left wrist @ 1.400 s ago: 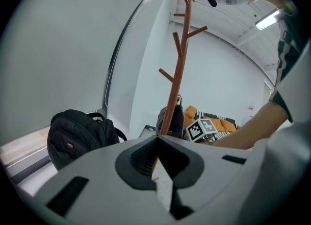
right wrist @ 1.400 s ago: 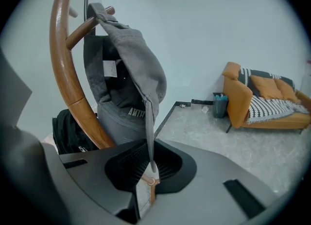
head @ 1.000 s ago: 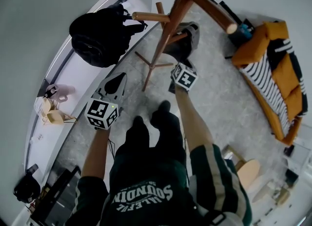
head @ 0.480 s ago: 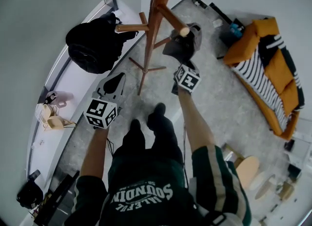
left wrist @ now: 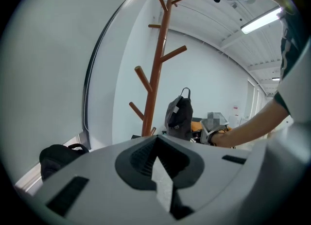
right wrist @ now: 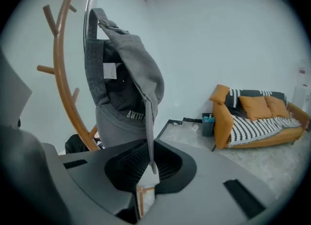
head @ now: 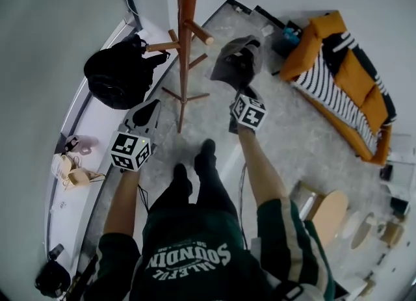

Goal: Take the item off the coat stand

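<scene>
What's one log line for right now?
right gripper: shut on grey cap | grey cap: off coat stand | left gripper: shut, empty

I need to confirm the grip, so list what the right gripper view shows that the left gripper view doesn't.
Only the right gripper view: the right gripper shut on the brim of the grey cap, and the white label inside it. Only the left gripper view: the left gripper, jaws together and empty, the person's forearm and a ceiling light. Both: the wooden coat stand and the cap, clear of its pegs.
</scene>
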